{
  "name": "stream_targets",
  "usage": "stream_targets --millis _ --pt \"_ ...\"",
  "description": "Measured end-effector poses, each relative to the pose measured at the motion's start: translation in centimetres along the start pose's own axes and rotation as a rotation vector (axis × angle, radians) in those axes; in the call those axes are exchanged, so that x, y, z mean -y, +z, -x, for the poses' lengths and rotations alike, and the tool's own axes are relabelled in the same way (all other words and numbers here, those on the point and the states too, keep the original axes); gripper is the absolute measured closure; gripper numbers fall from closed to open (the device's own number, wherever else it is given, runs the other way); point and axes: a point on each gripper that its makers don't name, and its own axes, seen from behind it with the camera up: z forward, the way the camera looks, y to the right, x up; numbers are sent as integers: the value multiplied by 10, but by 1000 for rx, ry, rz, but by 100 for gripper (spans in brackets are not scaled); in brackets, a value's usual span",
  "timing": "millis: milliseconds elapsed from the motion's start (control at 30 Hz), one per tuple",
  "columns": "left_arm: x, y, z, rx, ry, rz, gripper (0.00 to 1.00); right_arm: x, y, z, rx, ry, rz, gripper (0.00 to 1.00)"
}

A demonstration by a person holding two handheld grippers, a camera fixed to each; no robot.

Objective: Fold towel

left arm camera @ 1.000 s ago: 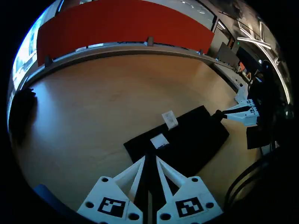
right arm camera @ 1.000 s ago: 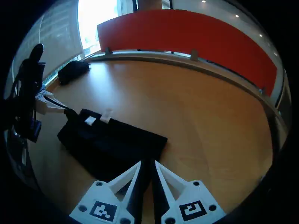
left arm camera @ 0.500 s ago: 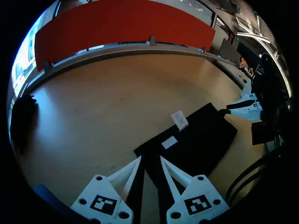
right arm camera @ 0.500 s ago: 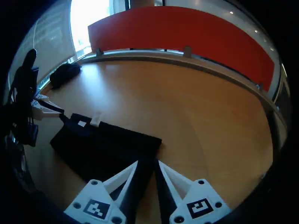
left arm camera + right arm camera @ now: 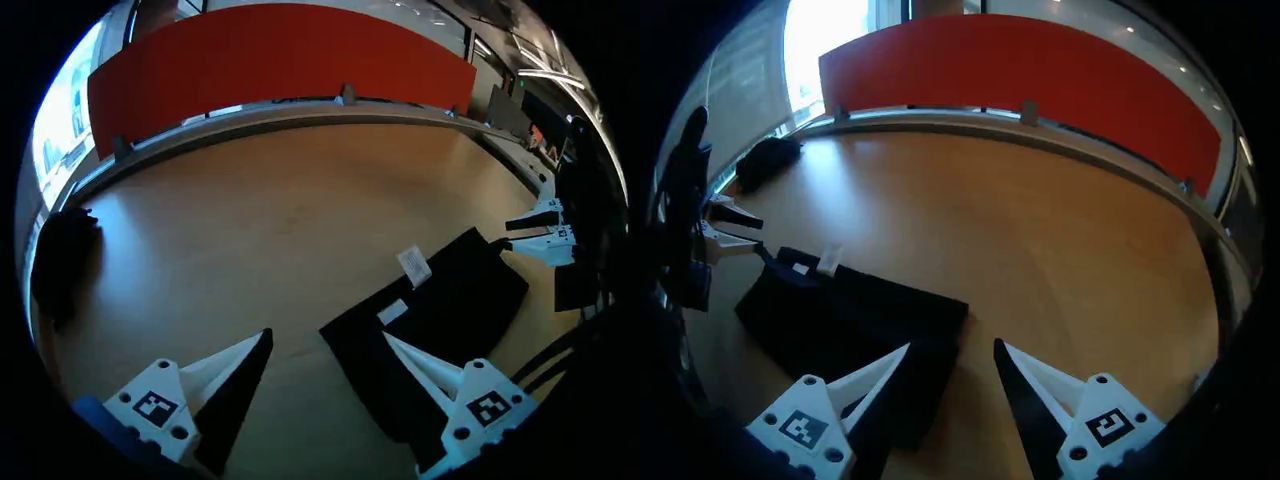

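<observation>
A black towel lies folded flat on the wooden table, with two white tags near its edge. My left gripper is open just off the towel's near corner, which lies by its right finger, and nothing is held. In the right gripper view the towel lies left of centre. My right gripper is open at the towel's near end, its left finger over the cloth. Each gripper also appears across the towel in the other's view: the right gripper and the left gripper, both with fingers apart.
A red panel stands behind the table's raised far edge. A black bag lies on the table beyond the towel's left end, also seen as the dark bag. Bare wood stretches beyond the towel.
Both grippers were shut on the towel's ends and have now opened, letting the cloth go. The towel lies flat on the table.
</observation>
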Motion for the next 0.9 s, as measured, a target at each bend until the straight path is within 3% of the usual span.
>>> stream_targets --millis 133,367,900 --pt "10 0 -3 -7 -12 -38 6 -5 2 -1 2 -3 19 9" --pt "14 -3 -7 -23 -36 -49 6 -5 0 -8 -17 -2 16 0" --pt "-1 -19 6 -23 -39 -41 6 0 -16 3 -17 -3 5 0"
